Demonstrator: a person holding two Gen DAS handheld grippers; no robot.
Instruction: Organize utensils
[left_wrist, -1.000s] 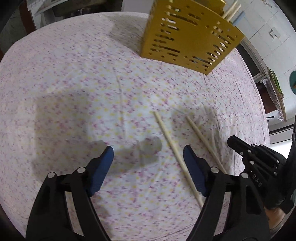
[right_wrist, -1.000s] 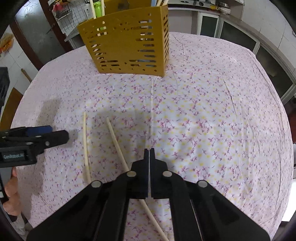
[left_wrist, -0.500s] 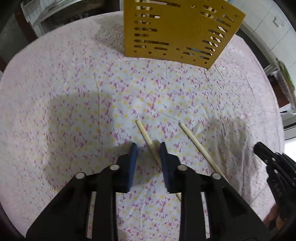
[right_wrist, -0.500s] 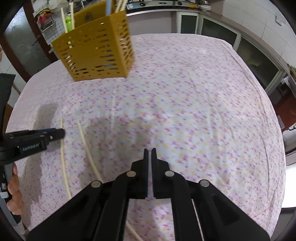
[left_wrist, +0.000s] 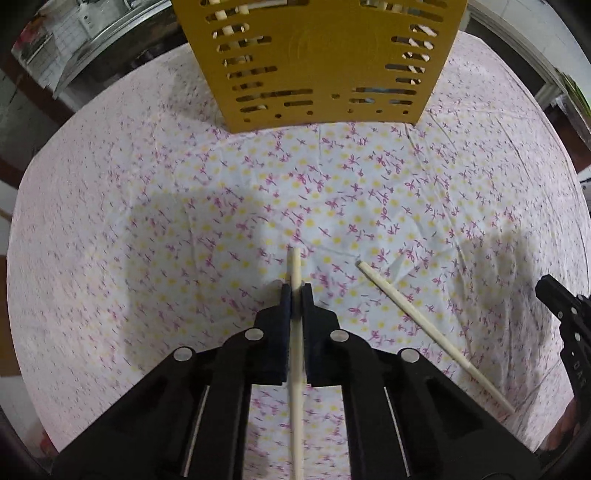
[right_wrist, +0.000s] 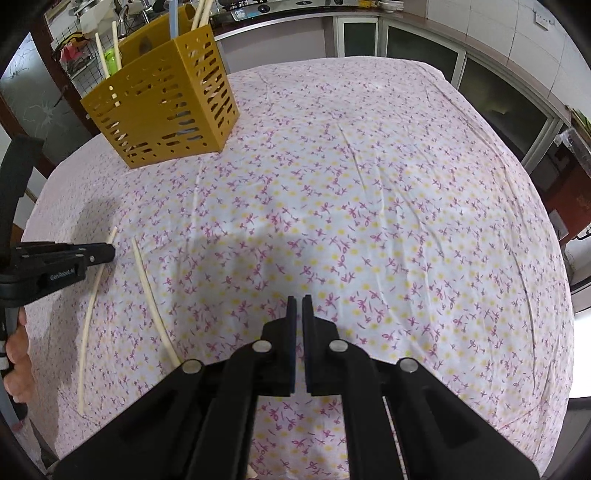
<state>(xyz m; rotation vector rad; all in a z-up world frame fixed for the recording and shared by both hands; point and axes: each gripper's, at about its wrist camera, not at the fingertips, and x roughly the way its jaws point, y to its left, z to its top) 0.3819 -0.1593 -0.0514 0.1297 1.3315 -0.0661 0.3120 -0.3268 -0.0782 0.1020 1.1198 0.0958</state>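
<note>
At the centre of the left wrist view, left gripper (left_wrist: 296, 295) clamped on a pale chopstick (left_wrist: 295, 267), jaws closed right down so that the blue pads (left_wrist: 285, 301) press its sides, the stick running straight up the frame from the bottom edge, between the black arms, its blunt tip poking out a little past the fingertips over the floral tablecloth (left_wrist: 147, 221). To the right, a second chopstick (left_wrist: 424, 325) lying flat on the cloth, slanting from centre right down toward the lower right, well apart from the held one and untouched. At the top centre, a yellow slotted utensil holder (left_wrist: 317, 62) standing upright on the cloth, more sticks glimpsed through its slots. At the right edge, part of the right gripper (left_wrist: 565, 314), black, near the lower end of the loose stick. In the right wrist view, right gripper (right_wrist: 299, 306) low at centre, jaws drawn together with only a thin slit between the pads and nothing in them, hanging over bare cloth. At the left edge of that frame, the left gripper seen side-on, with both chopsticks as thin pale lines in the lower left. In the upper left, the holder, chopsticks and a blue handle rising from its top. A hand (right_wrist: 16, 354) visible at the far left edge.
</note>
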